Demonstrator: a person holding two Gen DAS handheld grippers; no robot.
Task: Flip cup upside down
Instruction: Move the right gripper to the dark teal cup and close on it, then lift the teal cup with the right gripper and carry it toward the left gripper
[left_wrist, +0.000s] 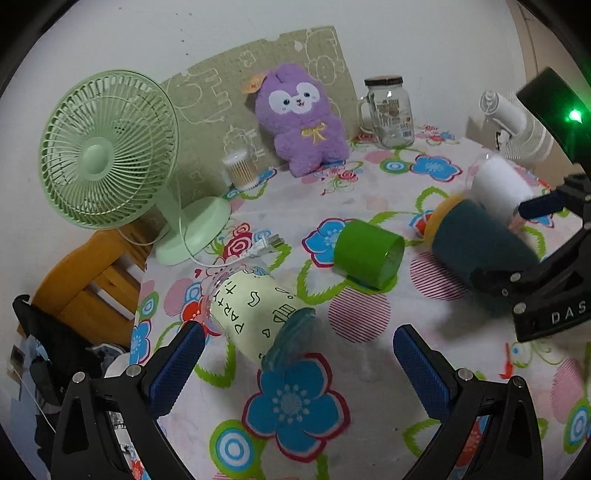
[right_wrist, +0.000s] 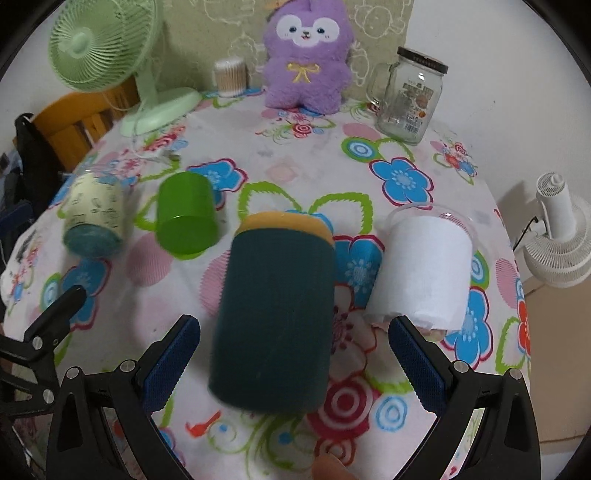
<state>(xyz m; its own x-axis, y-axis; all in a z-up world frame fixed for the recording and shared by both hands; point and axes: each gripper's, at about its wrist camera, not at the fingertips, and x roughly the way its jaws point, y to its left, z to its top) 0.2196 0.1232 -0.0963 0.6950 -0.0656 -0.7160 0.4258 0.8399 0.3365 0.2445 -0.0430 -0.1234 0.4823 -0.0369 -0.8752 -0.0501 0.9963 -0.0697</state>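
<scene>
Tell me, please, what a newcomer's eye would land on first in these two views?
Probably the dark teal cylindrical cup with a yellow rim, lying on its side on the flowered tablecloth between the open right gripper. Behind it, a fluffy purple plush toy leans against the back wall, with a pale green desk fan at the table's left edge.

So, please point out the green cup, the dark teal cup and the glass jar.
green cup (right_wrist: 184, 218), right wrist view, on its side wall.
dark teal cup (right_wrist: 273, 317), right wrist view, mid-body.
glass jar (left_wrist: 391, 114), left wrist view, on its label.

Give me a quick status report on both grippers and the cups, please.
Both grippers open: left gripper, right gripper. Dark teal cup lying between right fingers, ungripped. White cup close beside it.
</scene>
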